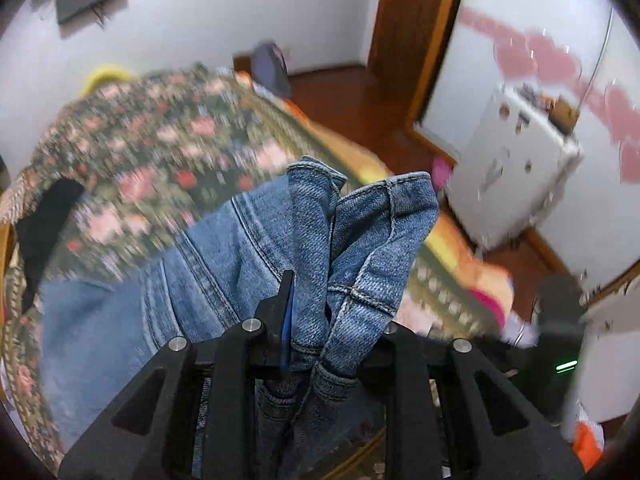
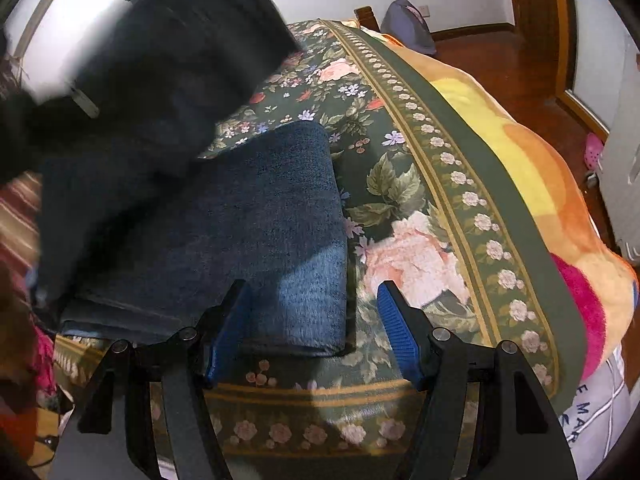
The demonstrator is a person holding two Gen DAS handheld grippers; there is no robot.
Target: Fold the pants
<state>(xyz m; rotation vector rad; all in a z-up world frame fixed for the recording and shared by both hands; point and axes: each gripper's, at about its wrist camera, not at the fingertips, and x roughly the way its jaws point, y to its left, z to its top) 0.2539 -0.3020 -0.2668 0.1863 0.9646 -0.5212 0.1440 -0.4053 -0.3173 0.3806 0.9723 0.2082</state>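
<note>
The blue jeans (image 1: 208, 264) lie partly spread on the floral bedspread (image 1: 168, 136). My left gripper (image 1: 316, 304) is shut on the bunched leg hems (image 1: 360, 232), which stand up between its fingers and hide the right one. In the right wrist view a folded part of the jeans (image 2: 256, 232) rests flat on the bedspread (image 2: 404, 248). My right gripper (image 2: 316, 296) hangs open just above it, its left pad (image 2: 232, 332) over the denim and its right pad over the bedspread. A dark blurred mass (image 2: 160, 64) fills the upper left and hides the rest of the jeans.
An orange and yellow blanket (image 2: 532, 168) edges the bed on the right, with wooden floor (image 1: 352, 108) beyond it. A white cabinet (image 1: 516, 168) stands by the wall. A black garment (image 1: 44, 220) lies at the bed's left. A grey bag (image 2: 408, 24) sits at the far end.
</note>
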